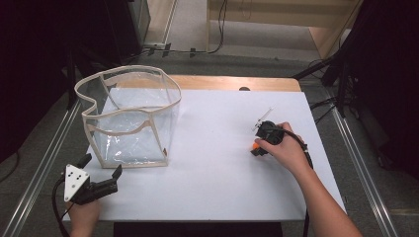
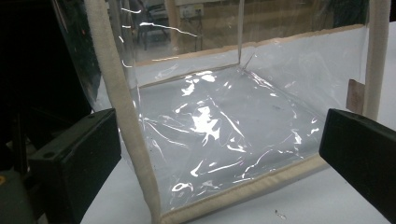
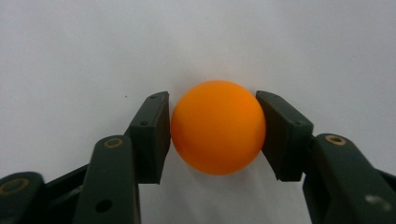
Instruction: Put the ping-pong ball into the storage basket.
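An orange ball rests on the white sheet, right of centre, and appears as a small orange spot in the high view. My right gripper is shut on it, with both pads against its sides. A clear plastic box-shaped bag with cream trim stands open-topped on the sheet's left part, with nothing inside. My left gripper is open just in front of the bag's near-left corner, its jaws wide apart and holding nothing.
The white sheet covers a wooden table whose far edge is visible. Metal rails run along both sides of the table. Cables lie on the floor beyond it. The sheet's bare middle lies between bag and ball.
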The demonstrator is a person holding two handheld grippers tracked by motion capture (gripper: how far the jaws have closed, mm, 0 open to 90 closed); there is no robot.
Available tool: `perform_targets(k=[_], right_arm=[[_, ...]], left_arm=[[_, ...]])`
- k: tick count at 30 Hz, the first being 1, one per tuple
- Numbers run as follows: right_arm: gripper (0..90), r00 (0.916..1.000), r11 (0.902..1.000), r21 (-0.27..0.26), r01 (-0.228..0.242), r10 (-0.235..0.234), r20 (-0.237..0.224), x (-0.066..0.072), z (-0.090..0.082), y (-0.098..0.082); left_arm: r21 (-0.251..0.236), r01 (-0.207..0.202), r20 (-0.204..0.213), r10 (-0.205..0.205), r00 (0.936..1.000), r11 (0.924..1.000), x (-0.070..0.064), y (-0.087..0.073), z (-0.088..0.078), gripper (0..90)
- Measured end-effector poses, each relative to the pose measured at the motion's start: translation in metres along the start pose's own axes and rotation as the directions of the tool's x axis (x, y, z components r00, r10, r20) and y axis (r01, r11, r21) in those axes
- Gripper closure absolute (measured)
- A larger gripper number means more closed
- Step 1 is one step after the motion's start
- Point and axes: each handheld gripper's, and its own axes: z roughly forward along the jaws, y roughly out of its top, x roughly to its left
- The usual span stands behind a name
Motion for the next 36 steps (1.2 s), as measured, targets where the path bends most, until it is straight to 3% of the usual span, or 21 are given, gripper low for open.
perform_targets(k=[15, 36], right_arm=[[47.4, 0.9983, 0.9994, -0.001, 0.034, -0.034, -0.048, 0.002, -0.007, 0.006], [47.4, 0.9932, 0.9958, -0.01, 0.091, -0.091, -0.072, 0.013, -0.016, 0.026]], left_arm=[[0.001, -0.002, 0.001, 0.002, 1.0, 1.0, 0.0, 0.0, 0.0, 0.0], [0.0, -0.001, 0.003, 0.001, 1.0, 1.0, 0.0, 0.0, 0.0, 0.0]])
